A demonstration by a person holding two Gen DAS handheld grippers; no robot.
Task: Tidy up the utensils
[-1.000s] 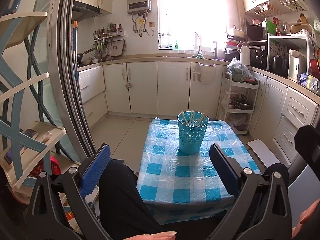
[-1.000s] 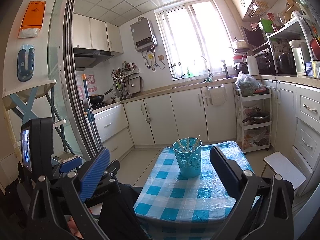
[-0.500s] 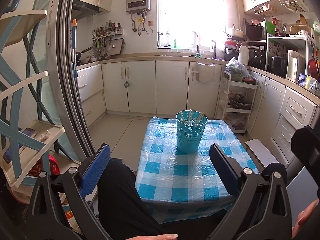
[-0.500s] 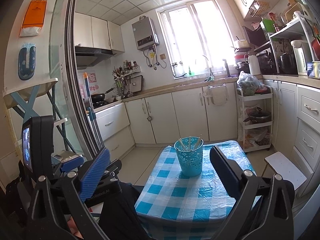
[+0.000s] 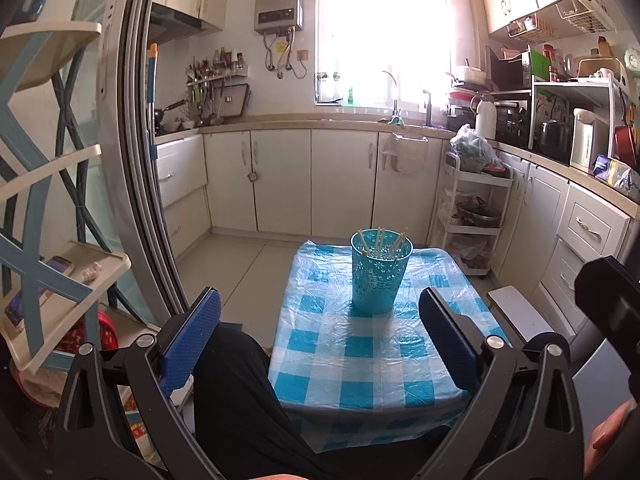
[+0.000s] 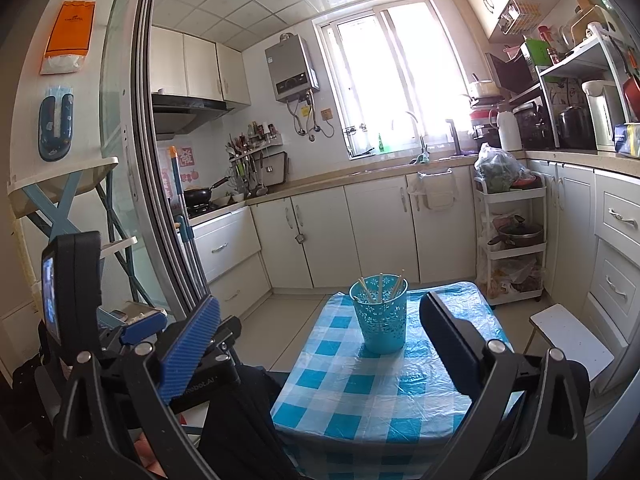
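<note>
Chopsticks [image 5: 380, 242] in holder [image 5: 380, 276], holder on table [image 5: 360, 360], cabinets [image 5: 312, 180] behind, trolley [image 5: 472, 216] right

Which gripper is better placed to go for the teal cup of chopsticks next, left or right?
Marginally left, but it's close. Both the left gripper and right gripper are open, empty and short of the table. The teal cup sits a bit more centred between the left one's fingers.
</note>
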